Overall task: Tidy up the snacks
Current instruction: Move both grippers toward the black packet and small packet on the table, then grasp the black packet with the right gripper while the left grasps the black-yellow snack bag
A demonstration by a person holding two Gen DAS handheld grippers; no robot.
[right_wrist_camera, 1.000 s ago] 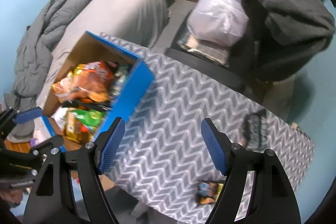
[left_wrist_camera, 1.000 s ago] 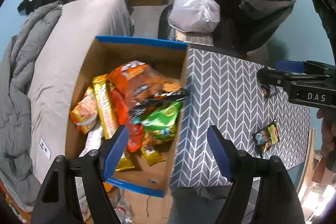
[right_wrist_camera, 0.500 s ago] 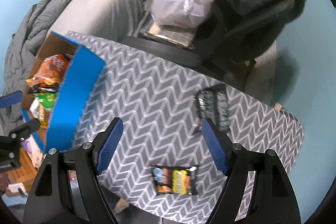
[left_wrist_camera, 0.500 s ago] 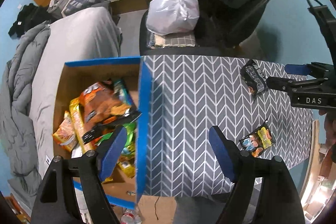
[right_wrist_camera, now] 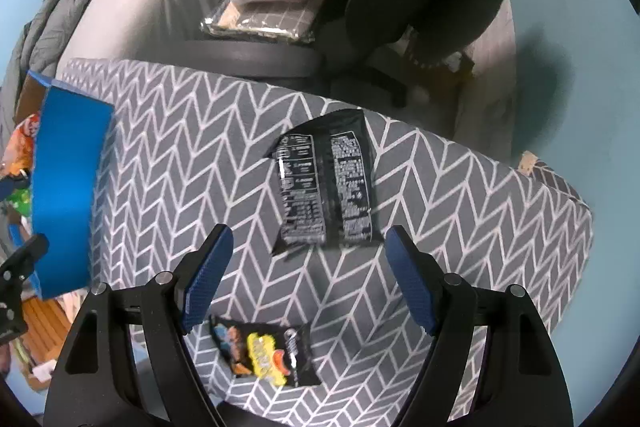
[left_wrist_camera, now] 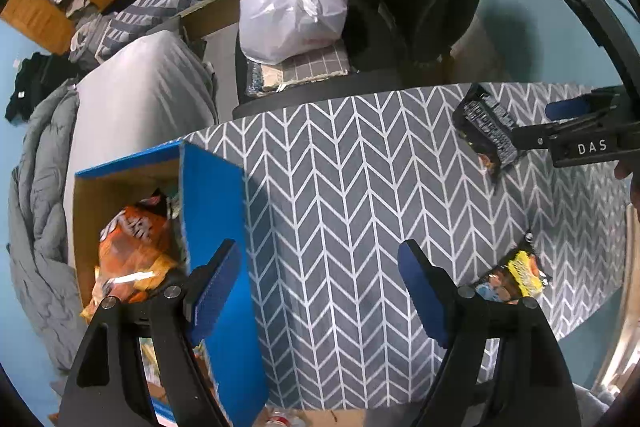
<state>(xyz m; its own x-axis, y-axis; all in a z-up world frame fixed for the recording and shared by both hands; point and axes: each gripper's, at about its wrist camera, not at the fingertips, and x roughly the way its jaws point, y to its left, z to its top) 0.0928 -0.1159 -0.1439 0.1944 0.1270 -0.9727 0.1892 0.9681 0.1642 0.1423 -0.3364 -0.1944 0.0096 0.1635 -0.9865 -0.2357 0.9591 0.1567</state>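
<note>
Left wrist view: left gripper [left_wrist_camera: 318,287], fingers spread and empty, above the chevron counter [left_wrist_camera: 360,187]; right gripper [left_wrist_camera: 576,143] labelled "DAS"; blue snack box [left_wrist_camera: 212,207] at the counter's edge. Right wrist view: right gripper [right_wrist_camera: 306,271], fingers apart, over the black packet [right_wrist_camera: 326,183], print unreadable; yellow-marked packet [right_wrist_camera: 266,355] nearer

Two snack packets on the table: one black packet [right_wrist_camera: 326,187], one multicoloured packet [right_wrist_camera: 266,355]. One blue box [left_wrist_camera: 212,227]. One white plastic bag [left_wrist_camera: 292,9].
</note>
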